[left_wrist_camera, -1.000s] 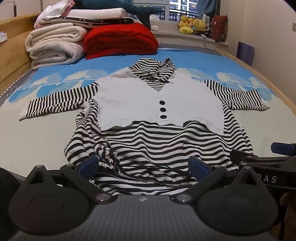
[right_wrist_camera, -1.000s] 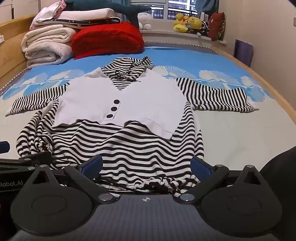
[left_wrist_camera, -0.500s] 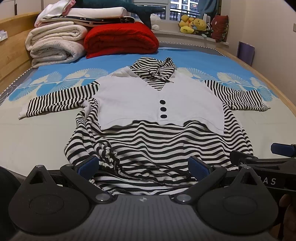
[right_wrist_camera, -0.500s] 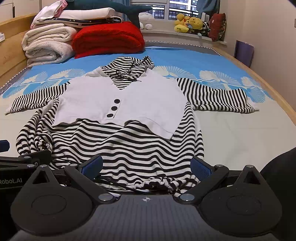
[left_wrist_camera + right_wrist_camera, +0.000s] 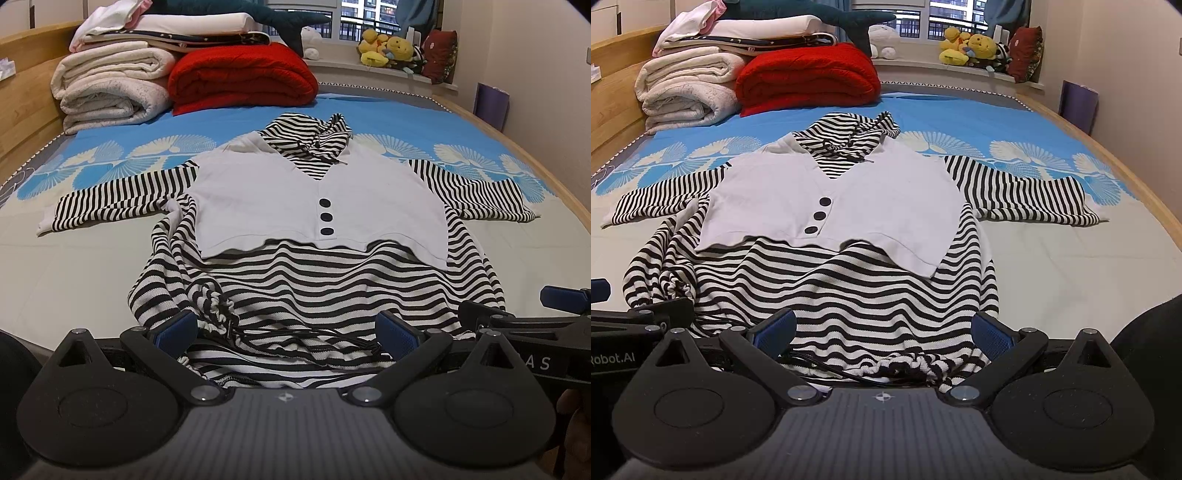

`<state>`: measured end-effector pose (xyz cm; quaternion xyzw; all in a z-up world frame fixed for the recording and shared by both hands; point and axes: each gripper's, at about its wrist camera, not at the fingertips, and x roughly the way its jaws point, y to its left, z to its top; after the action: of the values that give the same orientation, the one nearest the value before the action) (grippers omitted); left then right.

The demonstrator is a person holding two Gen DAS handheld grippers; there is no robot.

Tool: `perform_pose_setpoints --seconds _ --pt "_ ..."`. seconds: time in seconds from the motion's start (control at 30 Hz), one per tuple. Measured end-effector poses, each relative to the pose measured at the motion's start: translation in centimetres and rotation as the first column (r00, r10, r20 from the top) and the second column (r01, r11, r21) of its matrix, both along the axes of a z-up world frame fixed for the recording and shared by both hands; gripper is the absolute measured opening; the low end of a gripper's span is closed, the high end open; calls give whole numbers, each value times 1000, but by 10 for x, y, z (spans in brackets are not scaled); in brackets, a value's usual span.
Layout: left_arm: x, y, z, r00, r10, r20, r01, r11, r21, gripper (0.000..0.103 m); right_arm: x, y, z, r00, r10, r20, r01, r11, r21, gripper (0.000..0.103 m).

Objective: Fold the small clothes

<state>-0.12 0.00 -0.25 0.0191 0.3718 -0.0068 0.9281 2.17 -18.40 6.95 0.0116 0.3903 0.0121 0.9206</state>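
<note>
While both the left gripper (image 5: 284,328) and right gripper (image 5: 884,330) hang with fingers spread and empty at the near hem, we see the black-and-white striped hooded top with a white buttoned front panel (image 5: 317,236) flat mid-bed (image 5: 92,266). We judge that its bunched drawstring hem (image 5: 214,306) could snag, or only one layer get pinched, skewing the fold.

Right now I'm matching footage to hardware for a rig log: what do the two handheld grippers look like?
Both match. The left gripper and the right gripper have matte black linkage arms with silver pivot screws, round black side housings, a ribbed grey centre body with a small crosshair mark, and blue ribbed fingertips. White lettering reading "Robot.AI" shows on the left one's side.
</note>
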Motion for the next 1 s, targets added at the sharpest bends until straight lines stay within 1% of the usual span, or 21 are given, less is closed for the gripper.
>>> perform_pose_setpoints --seconds 0.23,0.33,0.37,0.4,0.43,0.47,0.5,0.53,0.57,0.6,0.63,0.67,0.73,0.77,0.8,0.83,0.87,0.9,0.93,0.97,1.0 --pt "1 2 1 1000 6 -9 -6 1000 3 102 0 0 0 1000 -1 1 1 1000 -1 100" --pt "10 6 11 994 50 -101 -51 999 0 102 2 -2 1 1000 -8 2 8 1000 10 100" --pt "13 8 17 993 54 -109 -55 998 -7 102 3 -4 1 1000 -17 1 17 1000 18 100" --pt "16 12 24 995 44 -86 -46 999 -22 102 5 -6 0 1000 -30 -1 30 999 26 99" --pt "20 15 27 998 32 -60 -34 999 -22 102 8 -8 1 999 -44 -3 44 999 30 99" --pt "27 20 28 998 30 -51 -31 999 -14 102 12 -11 1 998 -63 -6 64 997 36 97" --pt "36 26 27 997 40 -59 -40 999 -3 102 15 -15 1 996 -84 -8 84 996 41 97" --pt "48 34 23 995 53 -89 -54 999 -7 102 19 -20 2 994 -105 -13 106 993 47 97" --pt "60 42 17 994 70 -89 -71 997 -4 102 24 -25 2 993 -114 -19 115 992 53 97" --pt "72 50 11 990 90 -109 -90 996 -3 102 31 -29 2 993 -116 -24 117 992 54 96" --pt "85 61 3 990 107 -97 -110 993 -34 102 37 -34 3 992 -120 -23 121 991 48 96" --pt "99 71 -5 986 114 -125 -125 989 -79 102 45 -41 3 991 -130 -15 131 991 35 96" --pt "120 88 -20 981 137 -139 -150 985 -87 102 57 -52 0 988 -156 -16 156 988 7 96" --pt "128 96 -30 978 149 -148 -164 982 -94 102 63 -58 -4 986 -165 -30 165 986 -3 95" --pt "135 105 -40 971 164 -172 -179 981 -74 102 69 -63 -11 984 -172 -52 171 985 -10 91" --pt "141 113 -52 962 175 -209 -194 978 -75 102 74 -67 -20 981 -180 -78 179 984 -19 89" --pt "146 121 -65 941 196 -276 -226 971 -83 102 80 -71 -30 974 -192 -117 190 981 -28 86" --pt "149 130 -80 910 225 -347 -275 956 -101 102 84 -74 -40 967 -206 -152 203 979 -32 84" --pt "150 139 -90 888 246 -388 -312 943 -117 95 88 -77 -50 957 -219 -187 217 976 -32 82" --pt "151 146 -100 867 250 -431 -336 932 -136 75 92 -78 -59 948 -230 -219 229 973 -31 79" --pt "150 154 -106 850 244 -466 -347 926 -149 63 93 -80 -66 939 -239 -248 239 971 -30 75"
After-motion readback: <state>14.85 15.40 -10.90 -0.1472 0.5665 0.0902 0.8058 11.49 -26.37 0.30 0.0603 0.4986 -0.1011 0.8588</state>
